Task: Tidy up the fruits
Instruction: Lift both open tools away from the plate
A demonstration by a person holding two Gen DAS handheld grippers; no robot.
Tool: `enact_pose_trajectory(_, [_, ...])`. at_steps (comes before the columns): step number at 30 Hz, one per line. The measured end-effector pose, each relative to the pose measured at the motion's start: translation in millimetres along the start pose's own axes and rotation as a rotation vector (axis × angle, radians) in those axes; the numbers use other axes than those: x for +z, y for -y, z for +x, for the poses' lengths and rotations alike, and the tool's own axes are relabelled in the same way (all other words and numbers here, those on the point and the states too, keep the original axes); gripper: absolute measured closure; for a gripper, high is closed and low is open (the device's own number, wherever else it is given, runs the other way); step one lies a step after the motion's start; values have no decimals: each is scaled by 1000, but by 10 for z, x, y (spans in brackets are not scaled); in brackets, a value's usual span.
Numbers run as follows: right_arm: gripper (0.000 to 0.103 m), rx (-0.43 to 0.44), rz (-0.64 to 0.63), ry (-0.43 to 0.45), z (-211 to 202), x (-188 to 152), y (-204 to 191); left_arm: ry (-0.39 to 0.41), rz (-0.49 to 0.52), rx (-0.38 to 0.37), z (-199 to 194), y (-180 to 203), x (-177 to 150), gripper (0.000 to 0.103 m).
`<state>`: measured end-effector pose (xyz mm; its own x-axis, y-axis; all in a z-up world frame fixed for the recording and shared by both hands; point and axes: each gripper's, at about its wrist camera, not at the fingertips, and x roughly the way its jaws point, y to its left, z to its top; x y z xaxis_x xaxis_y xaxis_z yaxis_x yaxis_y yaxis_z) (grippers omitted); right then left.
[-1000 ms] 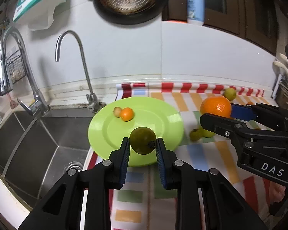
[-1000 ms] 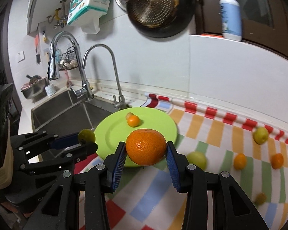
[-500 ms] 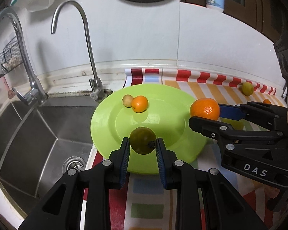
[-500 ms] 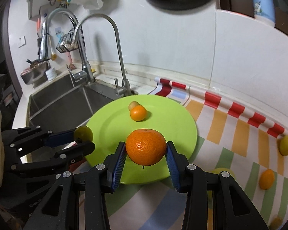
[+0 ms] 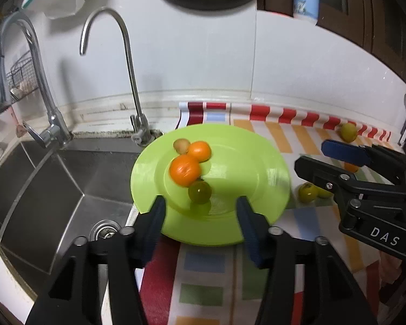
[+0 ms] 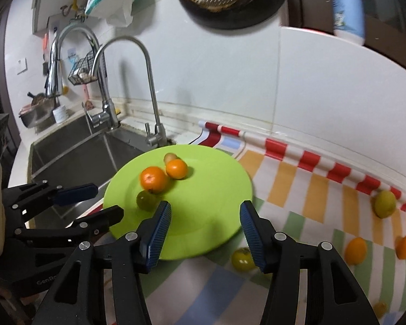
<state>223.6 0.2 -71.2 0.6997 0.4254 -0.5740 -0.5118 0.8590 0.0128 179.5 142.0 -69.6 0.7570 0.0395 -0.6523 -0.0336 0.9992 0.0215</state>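
Fruits lay in two groups when this moment was caught. At the left, beside the steel sink (image 5: pixel 67 184), the round lime-green plastic plate (image 5: pixel 257 162) held four of them: a small tan fruit (image 5: pixel 180 145) at the back, a small orange citrus (image 5: pixel 200 151) touching it, a larger, blurred orange mandarin (image 5: pixel 185 169) and a dark green round fruit (image 5: pixel 199 192) nearest the cameras. The left gripper (image 5: pixel 200 207) hovered over the plate's near rim, its jaws opening, with the dark green fruit lying free ahead of them and no pad touching it. The right gripper (image 6: pixel 205 218) was likewise opening over the plate with nothing between its blue pads. Further right, on the striped multicoloured cloth (image 6: pixel 297 189), the unsorted fruit remained: a yellow-green fruit (image 6: pixel 242 259) just beside the plate's edge, a pale green one (image 6: pixel 384 204) near the wall, and two small orange ones (image 6: pixel 356 250) (image 6: pixel 404 247) well apart from the plate. By my reckoning the job was about half done, with the cloth's fruit left to collect.
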Motion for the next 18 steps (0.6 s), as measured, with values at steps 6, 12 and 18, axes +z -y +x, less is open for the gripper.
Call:
enact_pose_trajectory(6, [46, -37, 50, 31, -348, -32, 108, 65, 12, -6, -294, 140, 30, 32])
enact_pose_trajectory(12, [40, -96, 69, 73, -696, -76, 194, 121, 42, -21, -547, 294, 46, 16])
enact_pose_trajectory(18, [36, -149, 82, 102, -992, -142, 257, 160, 59, -50, -732, 419, 30, 12])
